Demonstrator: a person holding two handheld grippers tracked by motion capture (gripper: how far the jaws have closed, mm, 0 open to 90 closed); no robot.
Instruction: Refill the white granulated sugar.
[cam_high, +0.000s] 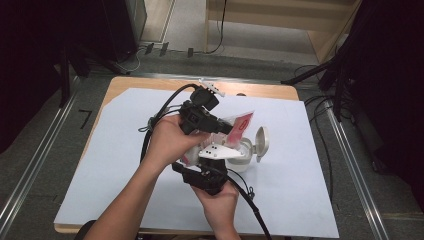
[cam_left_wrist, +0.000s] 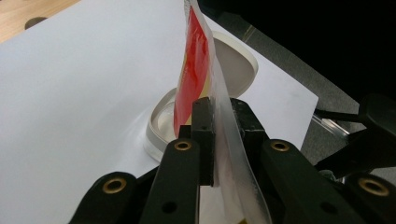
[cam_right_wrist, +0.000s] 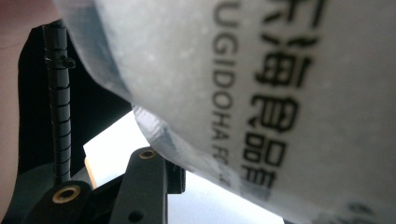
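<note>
Left claw (cam_left_wrist: 219, 116) clamped on packet (cam_left_wrist: 196, 60); right claw (cam_right_wrist: 154, 186) probably grips it too. Tub (cam_left_wrist: 161, 123) lid open, nothing poured yet.

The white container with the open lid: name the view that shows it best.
The high view: the white container and its flipped-up lid show whole. The left gripper view shows it partly behind the packet. The right gripper view gives the packet's print.
</note>
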